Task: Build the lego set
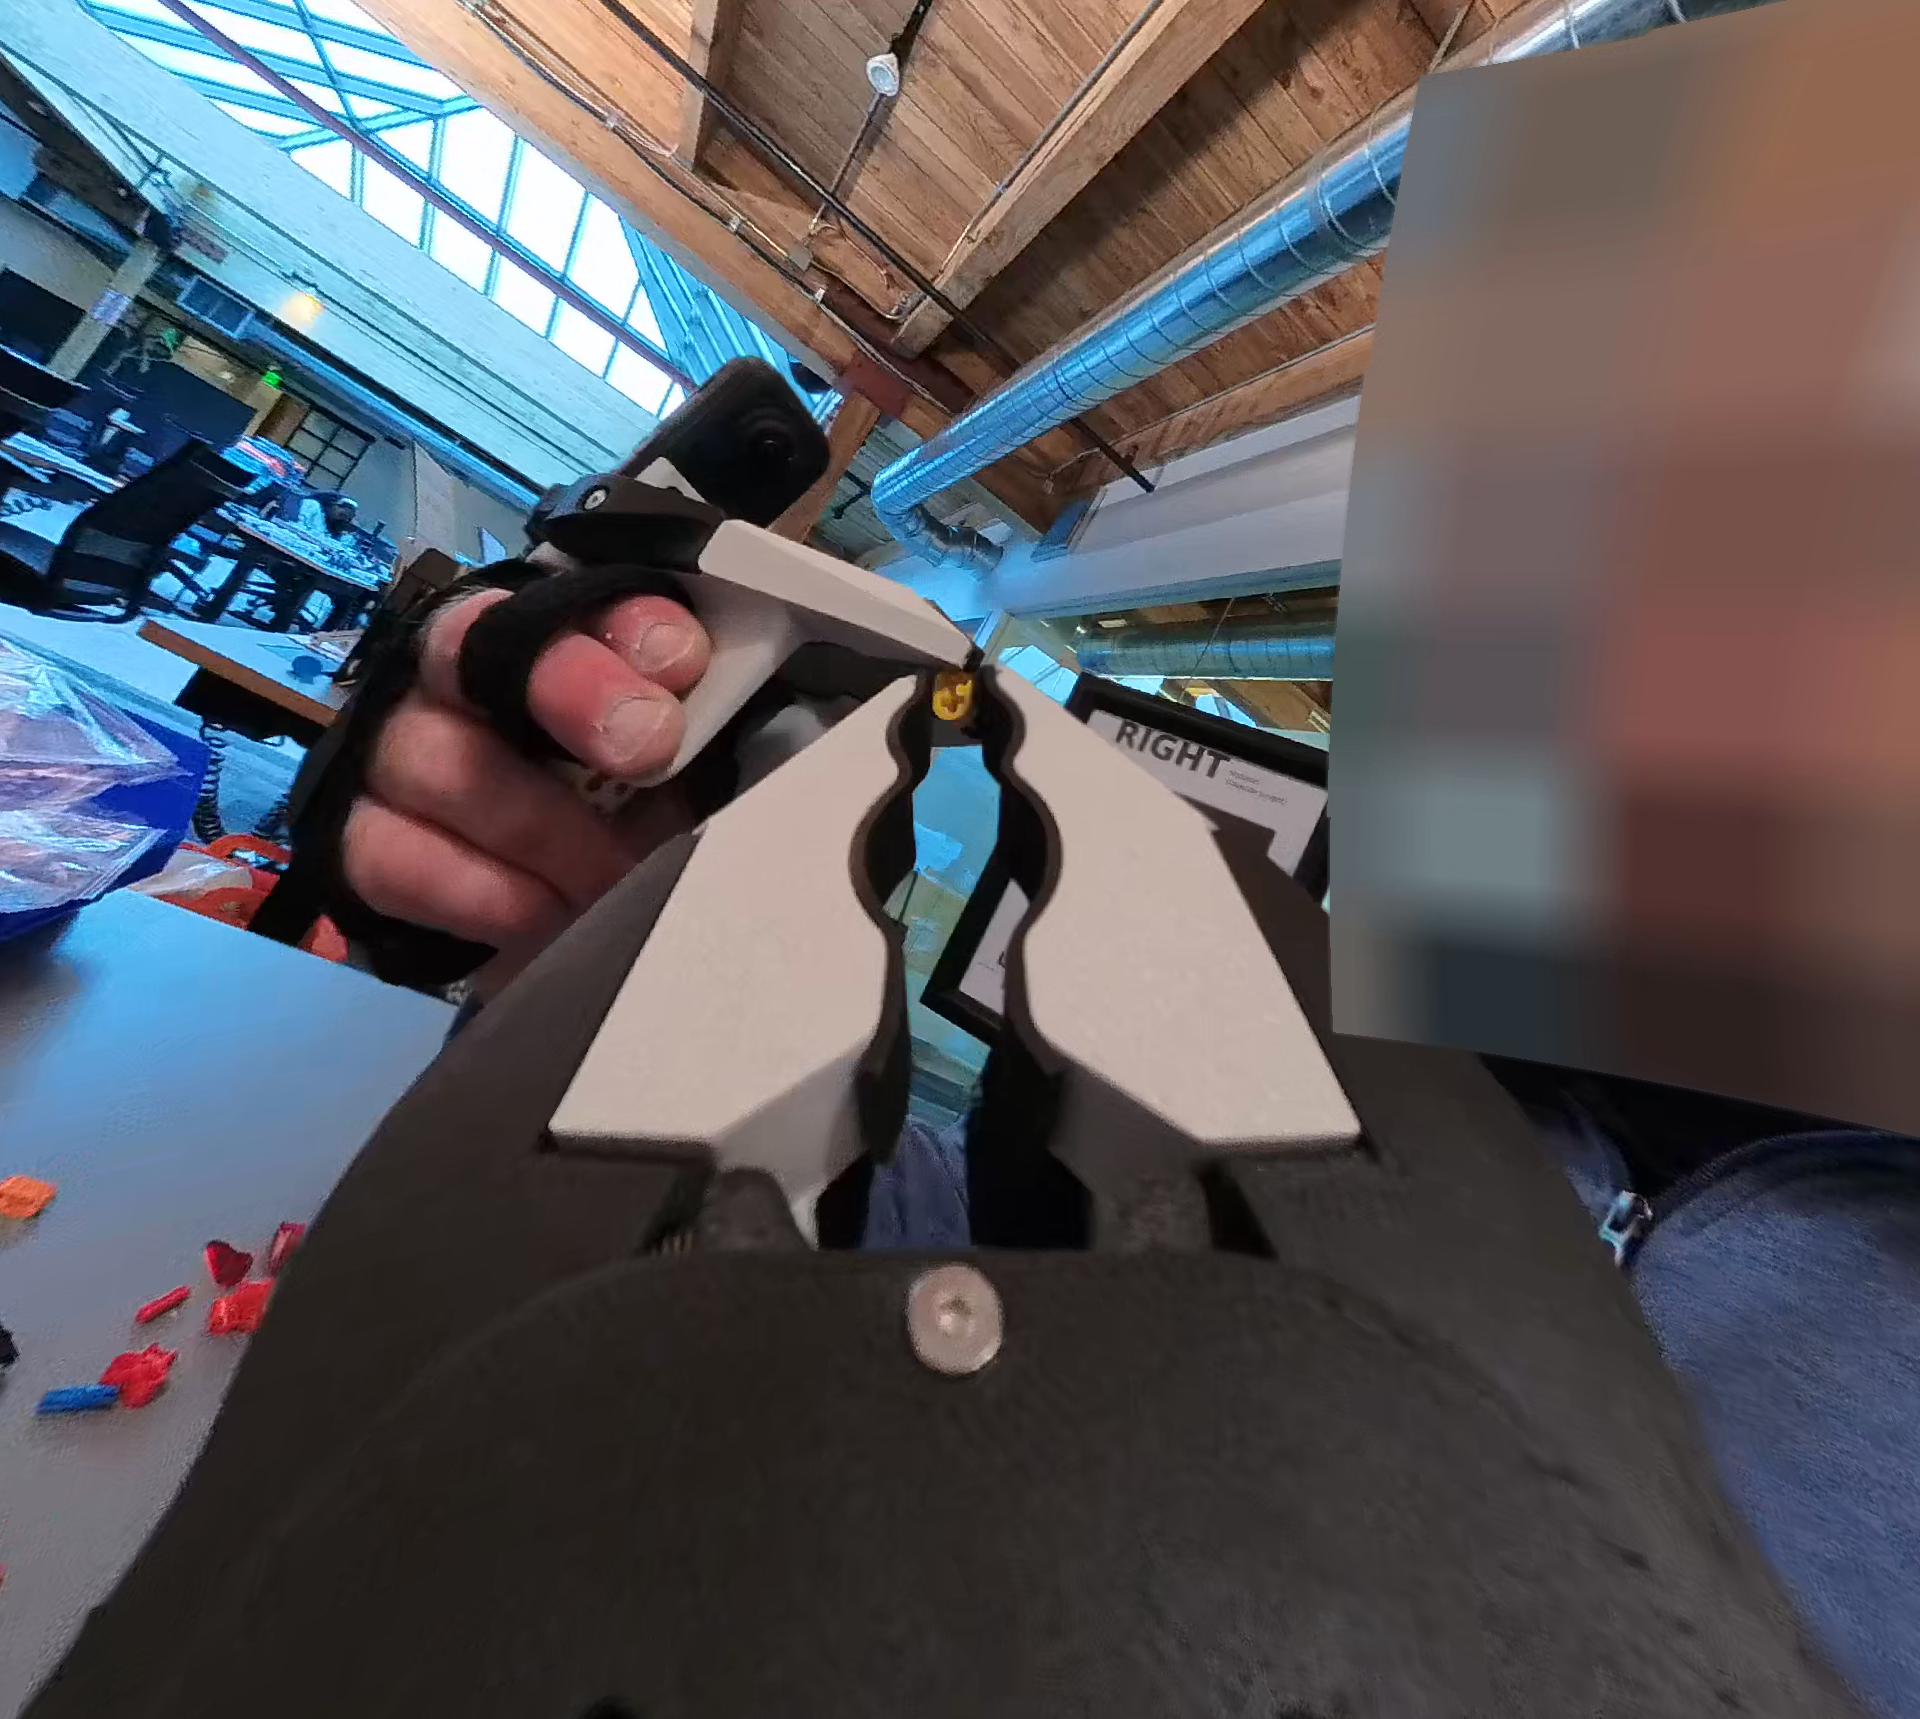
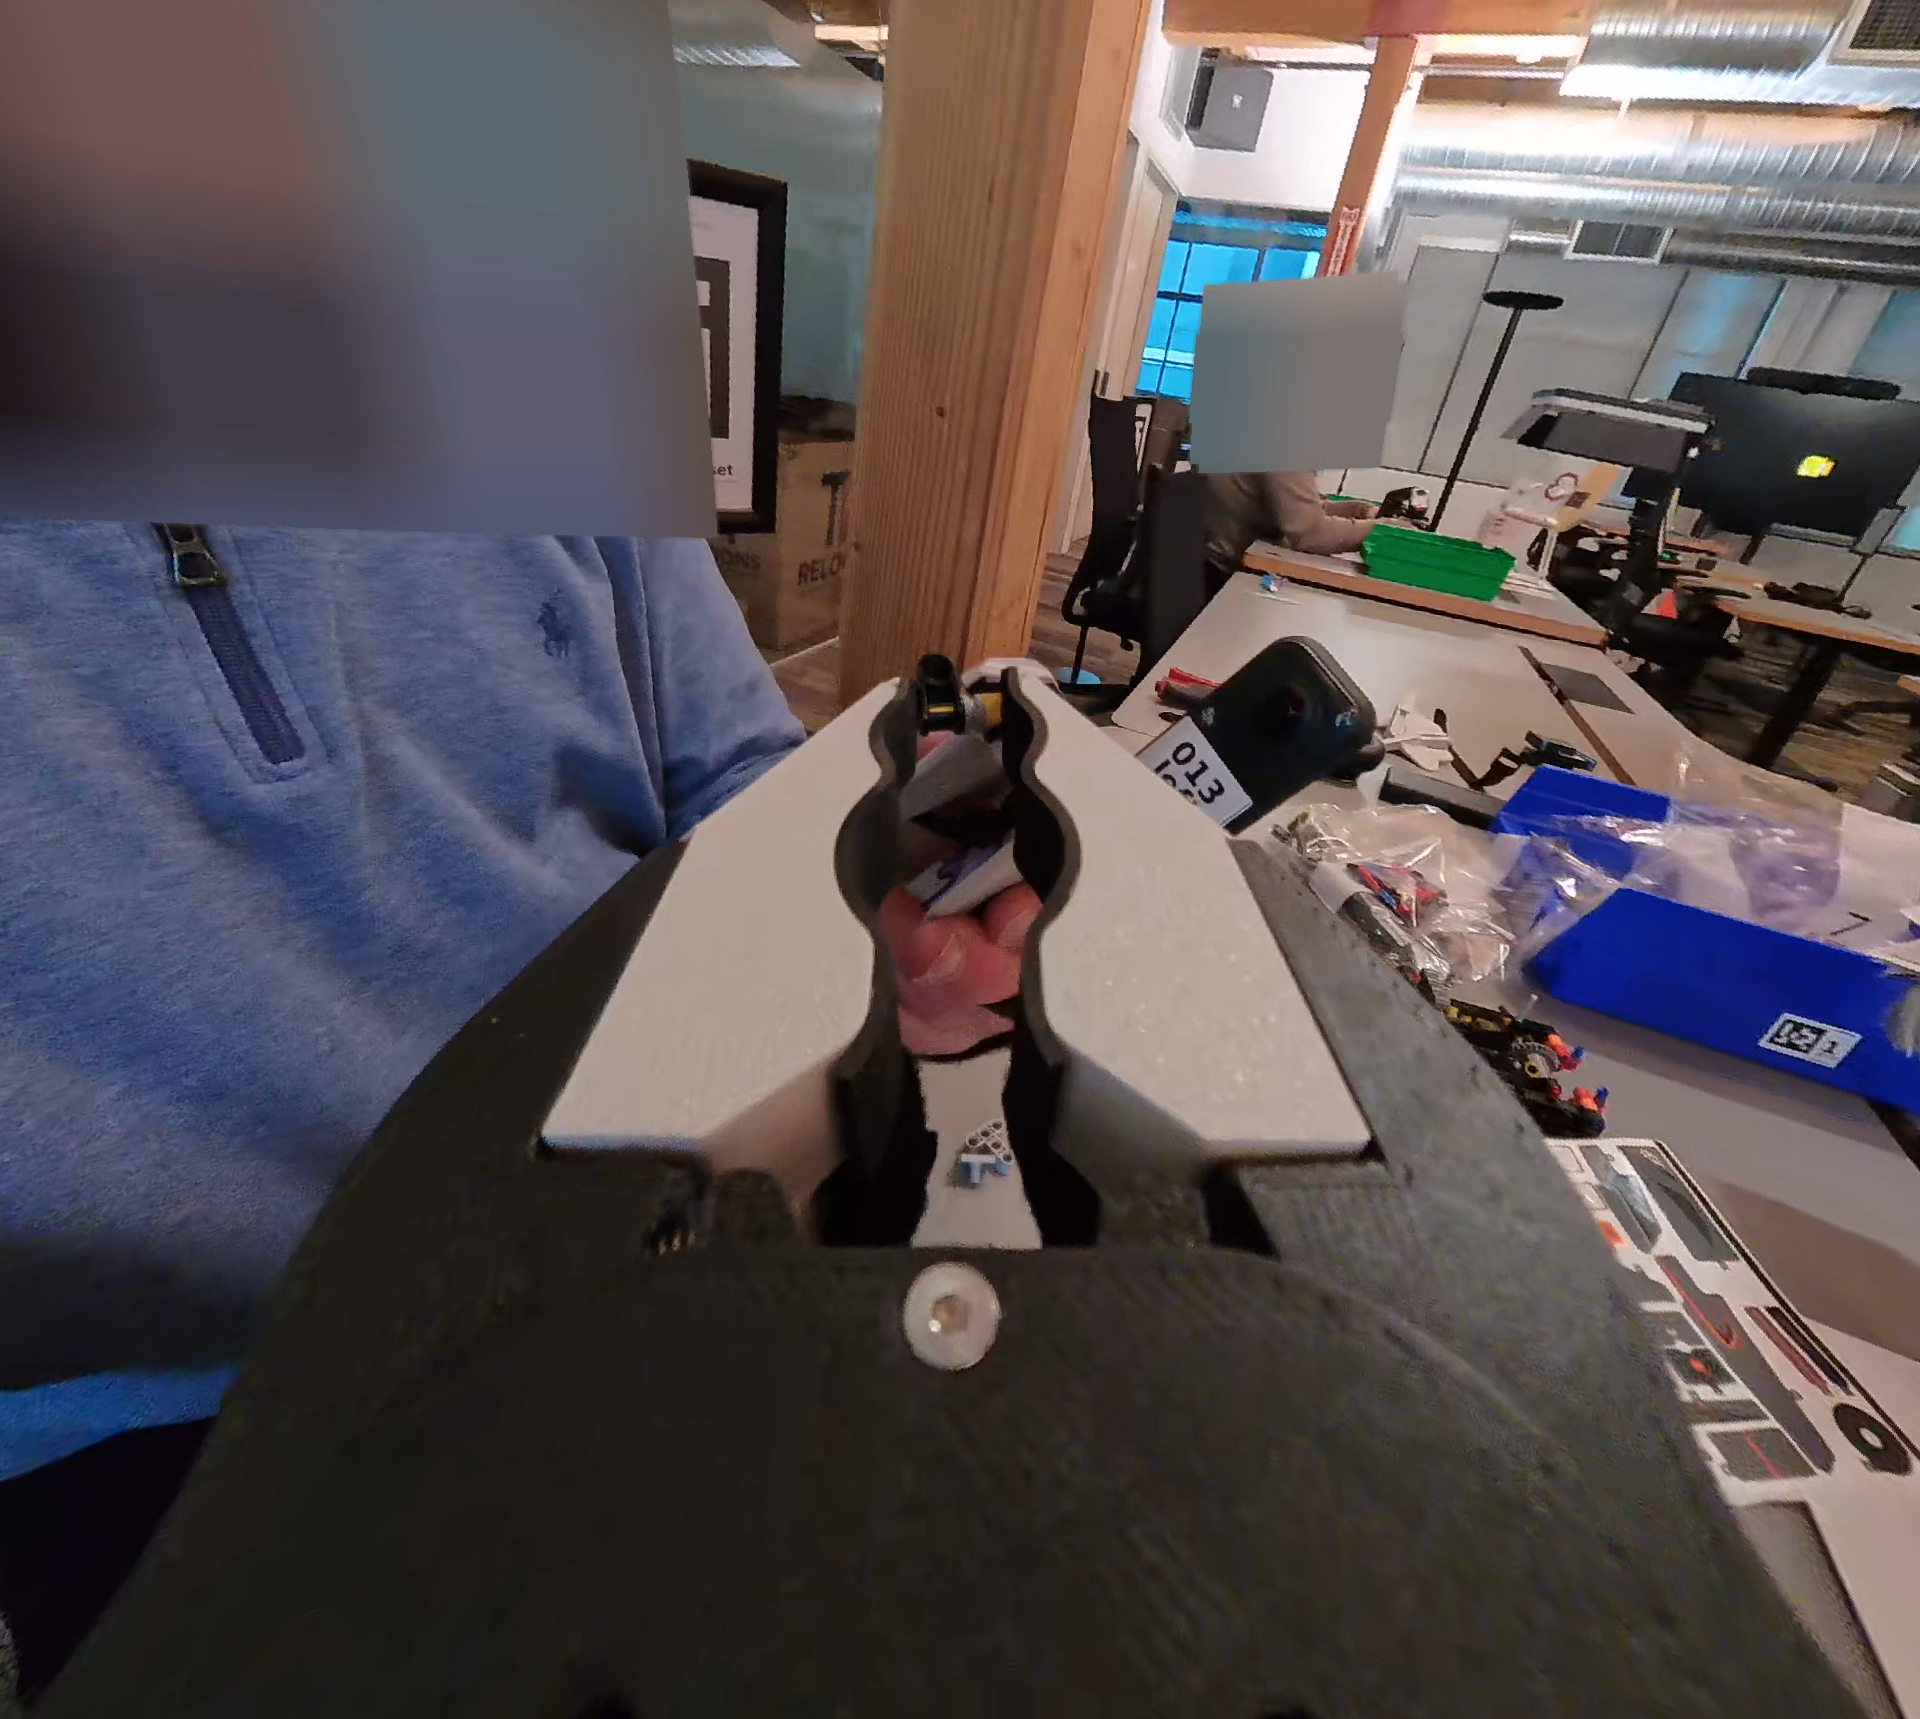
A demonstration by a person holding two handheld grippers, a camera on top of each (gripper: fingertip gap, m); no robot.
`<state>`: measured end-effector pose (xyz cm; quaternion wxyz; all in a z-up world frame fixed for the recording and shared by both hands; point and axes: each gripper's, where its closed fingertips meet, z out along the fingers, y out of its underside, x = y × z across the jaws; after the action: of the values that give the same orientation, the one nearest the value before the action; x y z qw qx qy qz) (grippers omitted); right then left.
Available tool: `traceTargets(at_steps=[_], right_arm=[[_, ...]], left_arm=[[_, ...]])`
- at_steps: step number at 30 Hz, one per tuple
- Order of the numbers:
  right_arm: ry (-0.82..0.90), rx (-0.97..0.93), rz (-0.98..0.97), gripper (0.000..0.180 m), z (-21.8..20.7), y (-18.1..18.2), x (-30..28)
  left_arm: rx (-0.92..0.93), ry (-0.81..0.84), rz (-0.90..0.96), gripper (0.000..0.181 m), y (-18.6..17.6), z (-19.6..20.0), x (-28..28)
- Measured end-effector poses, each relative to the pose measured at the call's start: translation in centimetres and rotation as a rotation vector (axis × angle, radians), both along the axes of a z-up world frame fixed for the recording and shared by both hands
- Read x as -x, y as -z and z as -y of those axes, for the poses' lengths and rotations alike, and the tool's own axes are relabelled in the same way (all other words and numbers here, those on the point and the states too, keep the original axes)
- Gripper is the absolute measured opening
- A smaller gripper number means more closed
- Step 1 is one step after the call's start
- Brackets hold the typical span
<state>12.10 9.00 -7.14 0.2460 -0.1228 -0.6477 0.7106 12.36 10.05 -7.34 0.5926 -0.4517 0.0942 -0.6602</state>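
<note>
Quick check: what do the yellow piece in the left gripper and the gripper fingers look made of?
Yellow piece: glossy moulded plastic, seemingly; it shows sharp highlights. Left gripper fingers: matte grainy white plastic with dark wavy inner lining, possibly rubbery; the look leaves it open.

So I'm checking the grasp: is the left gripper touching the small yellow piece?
Touching. The left wrist view shows the left gripper shut on the yellow piece, with both fingertips pressed against its sides.

A wooden post point(image 2: 997, 235) stands behind the grey table point(image 2: 1351, 651), near a green bin point(image 2: 1439, 561).
</note>
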Motion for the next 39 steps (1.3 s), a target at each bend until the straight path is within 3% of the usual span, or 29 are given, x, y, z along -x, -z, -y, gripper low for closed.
traceTargets(at_steps=[5,8,11,16,19,23,29,32,34,39], right_arm=[[0.021,0.035,0.001,0.013,-0.2,-0.2,0.6],[0.202,0.052,-0.014,0.031,-1.8,-0.7,2.0],[0.435,-0.026,-0.002,0.028,-3.5,-0.2,2.8],[0.680,-0.204,-0.071,0.022,-2.9,0.0,3.1],[0.874,-0.407,-0.148,0.022,-3.1,0.4,4.1],[0.988,-0.545,-0.239,0.020,-2.6,-0.2,4.8],[1.027,-0.638,-0.253,0.003,-2.5,0.1,5.4],[1.024,-0.646,-0.260,0.003,-2.3,-0.1,5.4],[1.026,-0.644,-0.284,0.013,-2.1,-0.4,5.4],[1.056,-0.712,-0.274,0.003,-2.3,0.0,5.5]], left_arm=[[-0.015,-0.024,0.014,0.006,-0.2,0.0,0.6],[-0.031,-0.168,-0.011,0.006,-0.3,-0.4,2.0],[-0.088,-0.382,-0.115,0.005,-0.6,-0.6,3.2],[-0.142,-0.638,-0.214,0.006,-1.5,-0.6,5.0],[-0.112,-0.631,-0.181,0.005,-1.7,-0.7,5.1],[-0.055,-0.571,-0.100,0.006,-1.5,-1.0,5.3],[-0.027,-0.521,-0.066,0.006,-1.3,-1.1,4.9],[-0.019,-0.510,-0.048,0.006,-1.3,-1.1,4.9],[-0.011,-0.500,-0.045,0.006,-1.2,-1.1,4.8],[0.004,-0.483,-0.017,0.006,-1.0,-1.3,4.8]])
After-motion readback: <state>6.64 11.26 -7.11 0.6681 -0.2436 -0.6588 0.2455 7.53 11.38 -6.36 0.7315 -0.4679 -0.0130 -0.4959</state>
